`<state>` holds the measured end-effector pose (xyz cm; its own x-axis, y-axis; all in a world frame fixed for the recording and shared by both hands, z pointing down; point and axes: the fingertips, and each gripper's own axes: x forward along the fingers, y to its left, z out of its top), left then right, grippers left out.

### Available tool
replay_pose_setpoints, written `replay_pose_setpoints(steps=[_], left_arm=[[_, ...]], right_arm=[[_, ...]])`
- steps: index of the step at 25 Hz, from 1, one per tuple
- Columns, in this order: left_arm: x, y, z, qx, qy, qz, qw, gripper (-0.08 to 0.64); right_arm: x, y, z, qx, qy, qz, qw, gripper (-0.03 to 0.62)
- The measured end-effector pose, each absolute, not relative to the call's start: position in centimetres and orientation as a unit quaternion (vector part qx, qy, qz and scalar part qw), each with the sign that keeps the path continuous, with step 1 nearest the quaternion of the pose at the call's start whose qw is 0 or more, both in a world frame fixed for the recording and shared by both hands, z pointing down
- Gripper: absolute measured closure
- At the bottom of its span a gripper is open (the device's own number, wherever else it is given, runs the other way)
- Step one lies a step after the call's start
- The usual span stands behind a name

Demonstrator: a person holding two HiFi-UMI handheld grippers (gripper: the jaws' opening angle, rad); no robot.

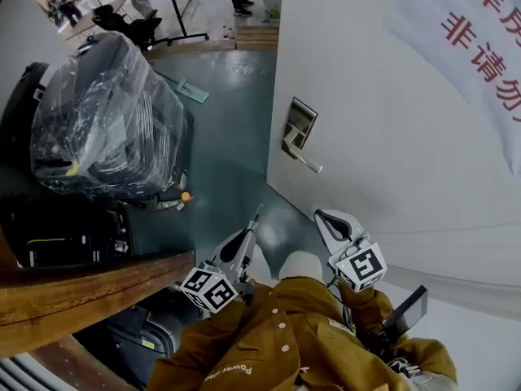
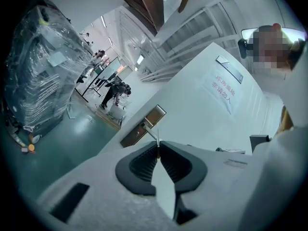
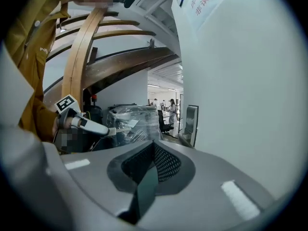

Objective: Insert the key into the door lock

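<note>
Firstly, at far left of head view: noted plastic-wrapped stack [image 1: 106, 120] on green floor [image 1: 232, 137], with wooden rail [image 1: 81, 296] below it in frame.

Next rightward: found left tool [image 1: 248, 233] closed on key [image 1: 257, 213], gripped at its near end. Read key's long axis as running up and slightly right in frame, aimed toward door lock [image 1: 299, 135] on white door [image 1: 391, 177], with tip well short of lock and open floor showing between.

Rightward again: found right tool [image 1: 324, 217] near door face, jaws together, nothing between.

Seen only in left gripper view: left tool [image 2: 158, 148] with key [image 2: 157, 137] as thin blade rising straight from shut pads [image 2: 142, 162], lined up just under lever handle [image 2: 147, 130] of lock.

Seen only in right gripper view: right tool [image 3: 154, 147] with pads fully met and empty; left tool [image 3: 110, 130] side-on, with marker cube [image 3: 66, 103] behind it. Key there too small to make out.
</note>
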<state>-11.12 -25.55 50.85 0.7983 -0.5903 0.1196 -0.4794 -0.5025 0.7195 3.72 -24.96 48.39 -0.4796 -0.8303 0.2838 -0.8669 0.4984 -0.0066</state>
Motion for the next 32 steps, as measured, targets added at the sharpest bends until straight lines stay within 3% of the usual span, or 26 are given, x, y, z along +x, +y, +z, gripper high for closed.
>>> replay_pose_setpoints(steps=[7,10,12,19,23,32], left_arm=[[-9.5,-30.4,51.1,0.86,-0.281,-0.075,0.419,0.534],[-8.6,-32.2,52.4,0.838,-0.276,-0.092,0.462,0.534],[-7.8,-33.1,53.9,0.818,-0.273,-0.101,0.496,0.534],[-3.2,-37.4,60.1,0.765,-0.219,-0.093,0.598,0.534],[-0.5,-39.7,62.1,0.756,-0.202,-0.073,0.619,0.534],[1.6,-44.2,63.0,0.753,-0.179,-0.047,0.632,0.534]], right_arm=[[4.2,-29.6,47.8,0.517,-0.844,0.066,0.125,0.586],[4.4,-31.1,48.0,0.514,-0.846,0.061,0.131,0.584],[4.7,-31.8,48.2,0.508,-0.848,0.056,0.141,0.482],[6.2,-33.0,49.0,0.508,-0.844,0.031,0.17,0.439],[6.7,-32.8,50.1,0.499,-0.844,0.03,0.194,0.399],[7.9,-31.5,51.3,0.499,-0.839,0.037,0.213,0.399]])
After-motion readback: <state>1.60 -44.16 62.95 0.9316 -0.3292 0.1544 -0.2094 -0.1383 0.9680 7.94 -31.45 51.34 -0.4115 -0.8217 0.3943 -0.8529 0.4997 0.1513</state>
